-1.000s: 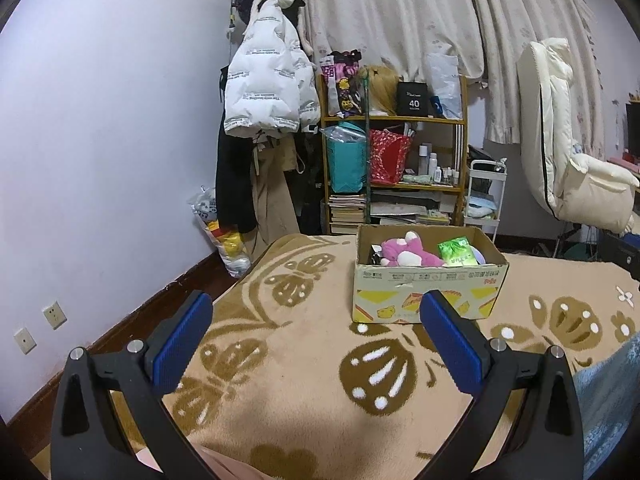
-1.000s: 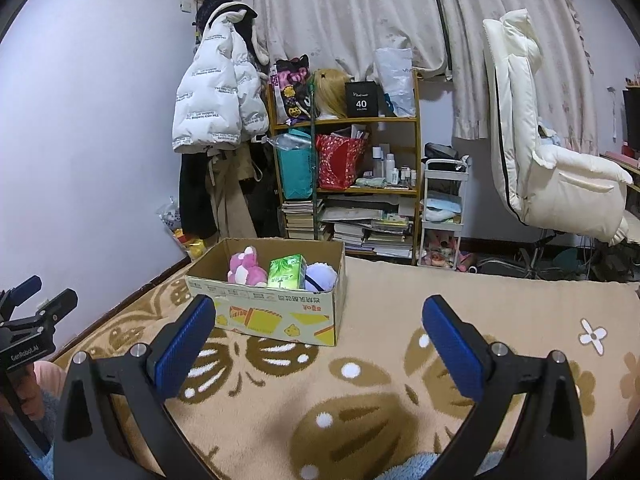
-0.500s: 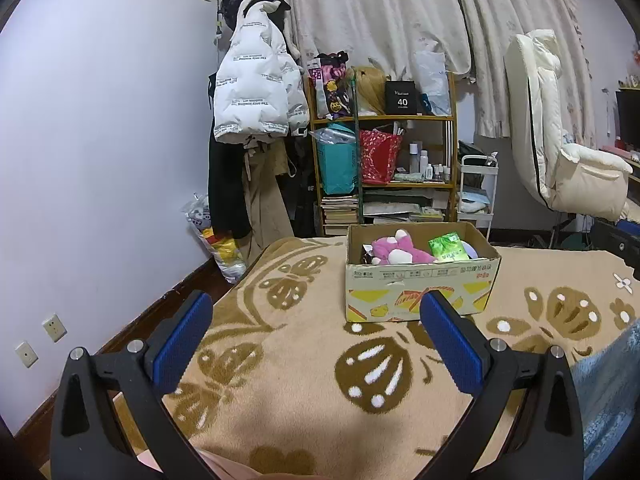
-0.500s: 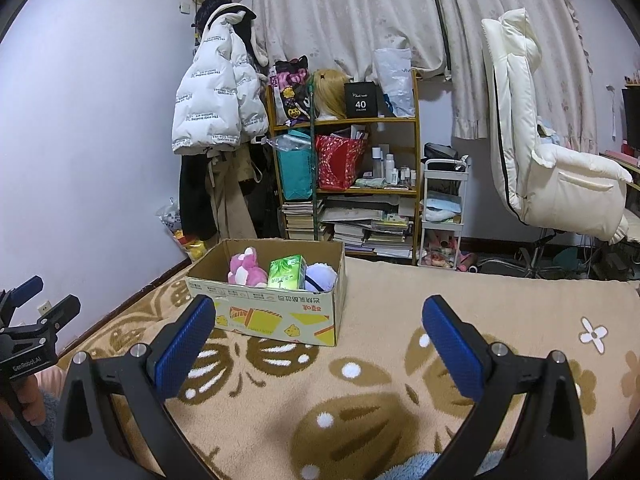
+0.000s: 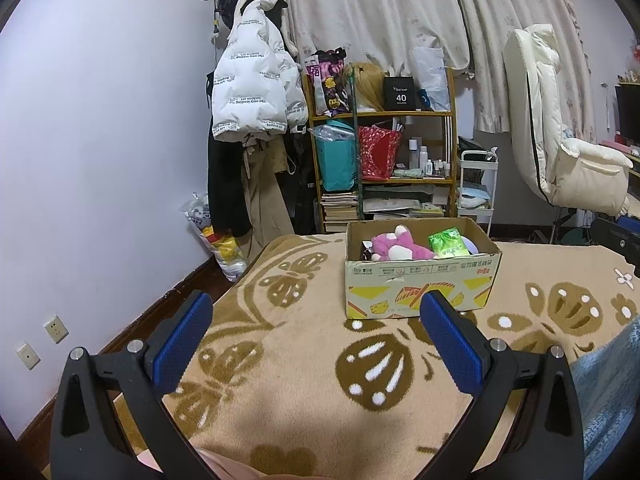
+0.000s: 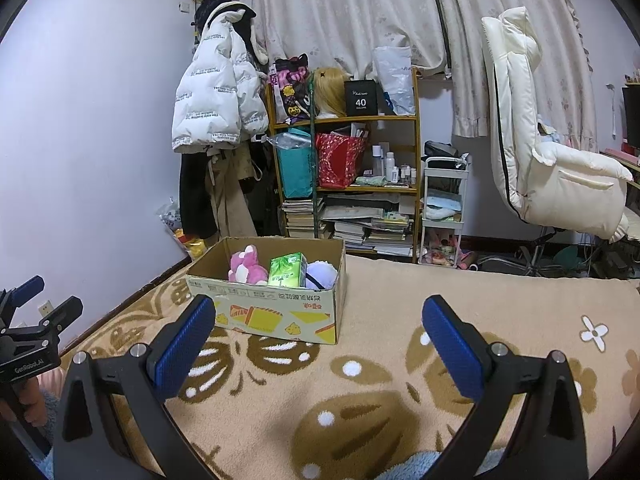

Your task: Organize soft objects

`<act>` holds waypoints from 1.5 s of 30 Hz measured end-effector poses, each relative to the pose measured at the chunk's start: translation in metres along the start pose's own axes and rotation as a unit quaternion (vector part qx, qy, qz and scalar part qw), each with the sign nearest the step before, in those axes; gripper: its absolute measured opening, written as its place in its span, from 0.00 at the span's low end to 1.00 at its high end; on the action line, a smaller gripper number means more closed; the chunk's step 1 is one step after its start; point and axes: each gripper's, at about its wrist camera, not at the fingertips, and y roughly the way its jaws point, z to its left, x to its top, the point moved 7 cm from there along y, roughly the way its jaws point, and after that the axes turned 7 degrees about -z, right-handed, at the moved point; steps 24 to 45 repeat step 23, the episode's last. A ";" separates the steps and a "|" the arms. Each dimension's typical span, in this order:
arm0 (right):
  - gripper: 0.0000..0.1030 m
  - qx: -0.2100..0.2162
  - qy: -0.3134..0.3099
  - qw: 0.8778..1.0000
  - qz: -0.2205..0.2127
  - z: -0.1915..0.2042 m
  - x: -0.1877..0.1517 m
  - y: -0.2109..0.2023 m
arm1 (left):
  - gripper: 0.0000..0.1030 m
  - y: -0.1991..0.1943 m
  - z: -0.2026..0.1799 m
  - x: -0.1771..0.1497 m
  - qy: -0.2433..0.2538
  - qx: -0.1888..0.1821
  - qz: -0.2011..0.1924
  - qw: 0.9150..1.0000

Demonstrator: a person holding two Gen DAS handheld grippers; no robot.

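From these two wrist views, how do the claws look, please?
Each claw, left and right, has a black angular frame with triangular cut-outs, silver bolt heads, and two fingers faced with blue textured pads. In the right wrist view, the left claw's body carries white lettering that seems to read "GenRobot.AI". No cables show.

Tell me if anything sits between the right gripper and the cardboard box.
Nothing visible does. The right gripper is open and empty, and only bare blanket lies between it and the box. The pink plush already sits inside.
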 end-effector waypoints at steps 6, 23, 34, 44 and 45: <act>1.00 0.000 0.002 1.000 0.000 0.001 0.000 0.000 | 0.99 0.001 0.001 -0.001 -0.001 -0.004 0.002 1.000; 1.00 0.001 0.001 1.000 0.000 -0.001 0.000 0.000 | 0.99 0.002 0.002 -0.004 0.010 -0.011 0.004 1.000; 1.00 0.001 0.001 1.000 0.000 -0.001 0.000 0.000 | 0.99 0.002 0.002 -0.004 0.010 -0.011 0.004 1.000; 1.00 0.001 0.001 1.000 0.000 -0.001 0.000 0.000 | 0.99 0.002 0.002 -0.004 0.010 -0.011 0.004 1.000; 1.00 0.001 0.001 1.000 0.000 -0.001 0.000 0.000 | 0.99 0.002 0.002 -0.004 0.010 -0.011 0.004 1.000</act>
